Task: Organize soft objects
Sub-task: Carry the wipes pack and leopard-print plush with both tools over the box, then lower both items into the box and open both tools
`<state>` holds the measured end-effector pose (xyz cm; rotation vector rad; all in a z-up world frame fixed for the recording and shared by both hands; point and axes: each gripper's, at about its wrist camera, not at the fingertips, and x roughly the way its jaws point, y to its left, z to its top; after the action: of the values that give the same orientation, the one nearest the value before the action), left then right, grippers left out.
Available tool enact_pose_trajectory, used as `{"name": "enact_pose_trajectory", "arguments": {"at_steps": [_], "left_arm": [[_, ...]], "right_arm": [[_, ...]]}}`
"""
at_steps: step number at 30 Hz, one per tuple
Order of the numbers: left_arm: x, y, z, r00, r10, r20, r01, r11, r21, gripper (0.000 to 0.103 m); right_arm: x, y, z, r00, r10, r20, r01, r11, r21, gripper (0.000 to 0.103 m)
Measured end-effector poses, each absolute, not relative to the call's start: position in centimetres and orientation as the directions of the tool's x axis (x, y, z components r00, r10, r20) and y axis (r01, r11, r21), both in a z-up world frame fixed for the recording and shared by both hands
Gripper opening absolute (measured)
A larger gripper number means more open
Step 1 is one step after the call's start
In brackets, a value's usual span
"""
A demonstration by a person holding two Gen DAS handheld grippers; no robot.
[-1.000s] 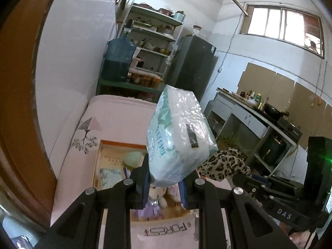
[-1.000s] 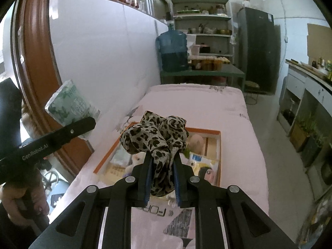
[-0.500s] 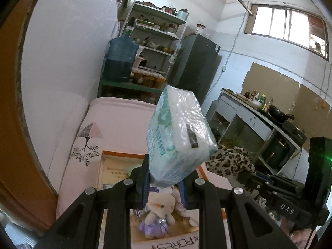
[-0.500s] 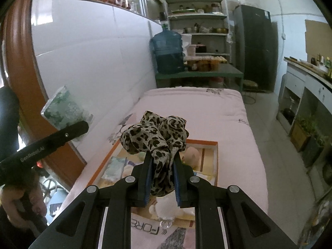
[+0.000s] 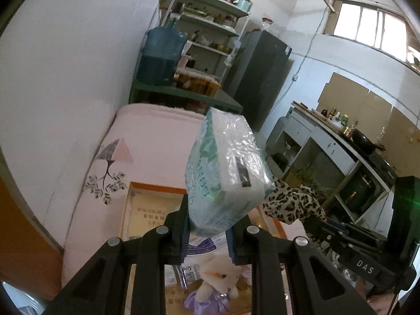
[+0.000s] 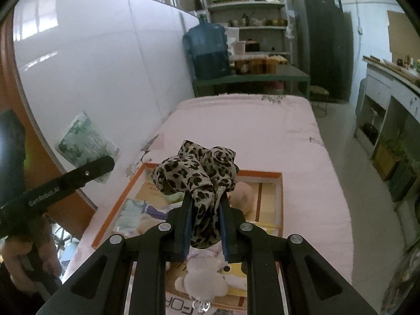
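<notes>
Left gripper (image 5: 208, 232): closed on a tissue pack (image 5: 225, 176), which is clamped by its lower end between the two fingers and held tilted in the air above the box. The pack is wrapped in clear film with green print. In the right wrist view the same pack (image 6: 85, 145) is seen at the left, against the white wall, with the left gripper's black finger across its lower edge.

Right gripper (image 6: 204, 229): closed on a leopard-print cloth (image 6: 195, 176), whose bunched folds are gathered above the fingers while a strip is pinched between them. In the left wrist view the cloth (image 5: 291, 202) is seen to the right of the tissue pack, near it; whether the two touch cannot be told.

Box (image 6: 278, 183): a shallow, orange-rimmed cardboard box, laid on the pink bed (image 6: 252, 128) below both grippers. Inside it are noted a white plush toy (image 5: 219, 279) in a purple dress, a peach-coloured soft object (image 6: 242, 193), and flat plastic-wrapped packets (image 6: 132, 210).

Surroundings: a blue water jug (image 6: 207, 50) is set on a green table (image 6: 262, 78) beyond the bed's far end; shelving (image 6: 246, 2) and a dark refrigerator (image 6: 323, 39) are placed behind. A kitchen counter (image 5: 338, 141) is seen along the right wall.
</notes>
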<state>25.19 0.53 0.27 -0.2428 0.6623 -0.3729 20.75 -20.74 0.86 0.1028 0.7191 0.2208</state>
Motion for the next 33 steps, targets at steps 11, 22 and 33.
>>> {"name": "enact_pose_trajectory", "arguments": {"at_steps": [11, 22, 33], "left_arm": [[27.6, -0.5, -3.3, 0.689, -0.401, -0.604, 0.253, 0.914, -0.319, 0.023], [28.9, -2.3, -6.4, 0.664, -0.305, -0.683, 0.257, 0.951, -0.175, 0.023], [28.5, -3.4, -7.7, 0.635, -0.302, -0.711, 0.289, 0.946, -0.143, 0.023]], "right_arm": [[23.7, -20.3, -3.1, 0.678, 0.237, -0.696, -0.166, 0.972, 0.169, 0.018], [25.2, -20.8, -5.5, 0.654, 0.217, -0.724, -0.144, 0.976, 0.163, 0.018], [25.6, -20.8, -6.7, 0.643, 0.219, -0.734, -0.143, 0.976, 0.166, 0.02]]}}
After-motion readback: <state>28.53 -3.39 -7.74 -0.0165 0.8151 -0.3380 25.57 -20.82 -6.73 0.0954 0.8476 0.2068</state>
